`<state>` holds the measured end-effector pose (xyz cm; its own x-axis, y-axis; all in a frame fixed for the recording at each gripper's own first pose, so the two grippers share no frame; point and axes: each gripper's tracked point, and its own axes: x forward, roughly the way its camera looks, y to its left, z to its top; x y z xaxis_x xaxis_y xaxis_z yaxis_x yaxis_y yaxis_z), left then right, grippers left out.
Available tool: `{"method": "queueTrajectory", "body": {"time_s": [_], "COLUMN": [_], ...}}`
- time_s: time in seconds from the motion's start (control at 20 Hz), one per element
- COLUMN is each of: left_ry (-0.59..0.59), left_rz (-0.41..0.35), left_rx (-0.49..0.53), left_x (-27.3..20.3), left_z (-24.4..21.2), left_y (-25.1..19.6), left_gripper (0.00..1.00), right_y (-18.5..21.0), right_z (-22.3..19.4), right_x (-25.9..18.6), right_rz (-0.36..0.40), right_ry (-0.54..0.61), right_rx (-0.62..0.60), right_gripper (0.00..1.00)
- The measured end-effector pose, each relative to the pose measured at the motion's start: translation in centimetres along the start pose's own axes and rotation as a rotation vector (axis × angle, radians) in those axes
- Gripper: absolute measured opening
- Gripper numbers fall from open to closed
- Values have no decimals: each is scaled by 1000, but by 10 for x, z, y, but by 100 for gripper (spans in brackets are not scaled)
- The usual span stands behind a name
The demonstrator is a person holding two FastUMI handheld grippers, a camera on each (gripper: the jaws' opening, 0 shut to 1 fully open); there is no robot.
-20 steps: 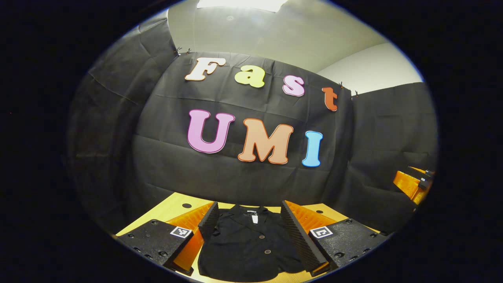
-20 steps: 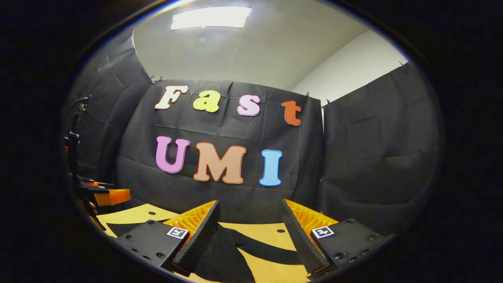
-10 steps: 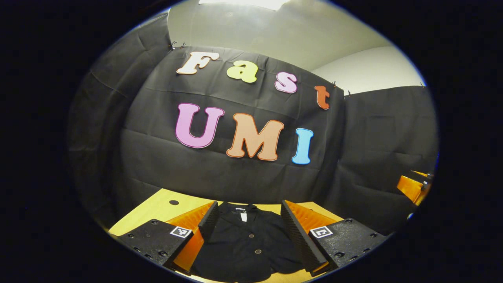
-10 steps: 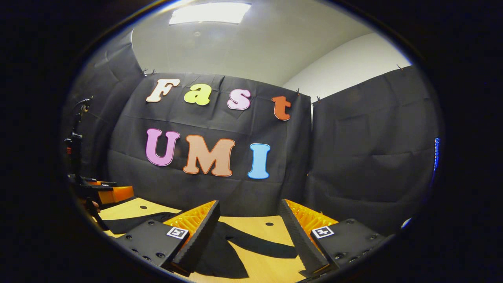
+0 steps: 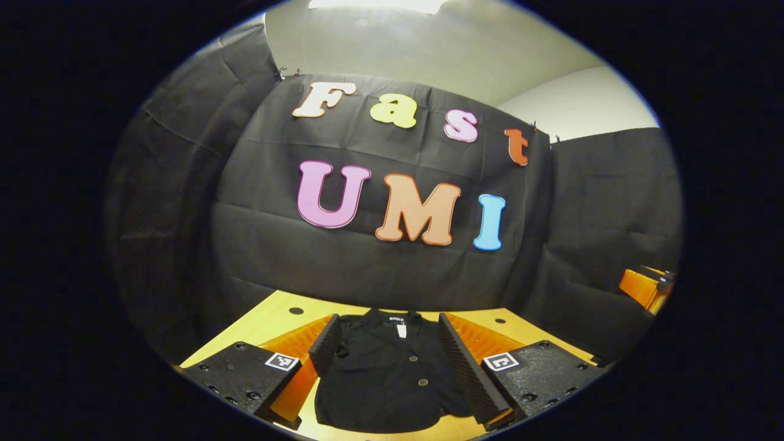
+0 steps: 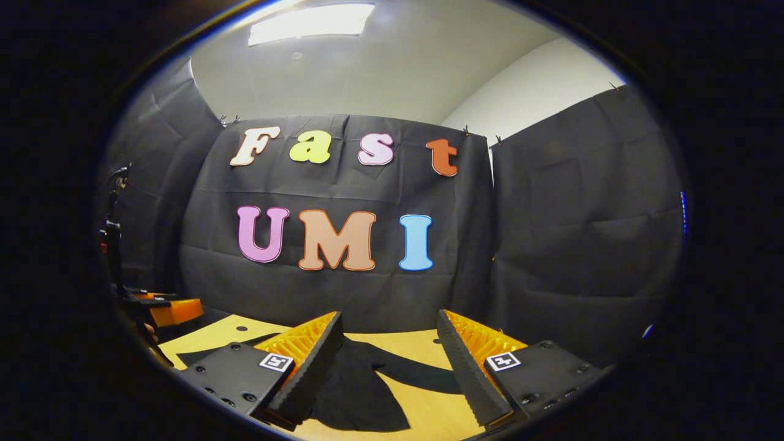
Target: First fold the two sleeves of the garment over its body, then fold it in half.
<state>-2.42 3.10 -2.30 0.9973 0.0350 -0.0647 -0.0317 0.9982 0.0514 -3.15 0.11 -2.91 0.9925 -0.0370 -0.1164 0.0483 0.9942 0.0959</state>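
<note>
A black garment [image 5: 386,373] with buttons lies flat on the wooden desk [image 5: 269,318], its collar toward the booth wall. The left gripper [image 5: 388,355] hangs above it with jaws wide and holds nothing. The right gripper [image 6: 388,355] hangs over the garment's sleeve [image 6: 361,392], its jaws wide and empty too.

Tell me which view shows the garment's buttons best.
The left gripper view. The black garment lies flat on the table, front up, between the open left tool, with buttons and collar visible. The right gripper view, past the open right tool, catches just dark fabric, apparently a sleeve, with no buttons visible.
</note>
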Motion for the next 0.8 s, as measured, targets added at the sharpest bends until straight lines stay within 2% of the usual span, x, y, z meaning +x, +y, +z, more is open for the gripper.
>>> {"method": "queueTrajectory", "body": {"time_s": [0.2, 0.25, 0.3, 0.45, 0.5, 0.55, 0.7, 0.8], "left_ry": [-23, -25, -23, -22, -29, -34, -33, -29], "left_rz": [39, 48, 55, 76, 77, 76, 65, 68], "left_rx": [-3, -8, -12, -1, 8, 15, 23, 15], "left_x": [-6, -6, -6, -5, -5, -5, -3, -2], "left_z": [5, 6, 4, 7, 9, 11, 10, 8], "left_y": [14, 17, 19, 24, 24, 24, 24, 26], "left_gripper": [93, 92, 92, 92, 93, 92, 92, 92], "right_y": [0, -1, 0, -1, -4, -6, -8, -6], "right_z": [-7, -5, -5, -3, -4, -6, -15, -18], "right_x": [4, 4, 4, 4, 3, 3, 2, 2], "right_rz": [2, -1, 3, -4, -10, -19, -29, -26], "right_ry": [27, 26, 27, 18, 18, 22, 52, 64], "right_rx": [12, 15, 19, 26, 23, 21, 28, 37], "right_gripper": [100, 96, 98, 95, 95, 100, 98, 100]}}
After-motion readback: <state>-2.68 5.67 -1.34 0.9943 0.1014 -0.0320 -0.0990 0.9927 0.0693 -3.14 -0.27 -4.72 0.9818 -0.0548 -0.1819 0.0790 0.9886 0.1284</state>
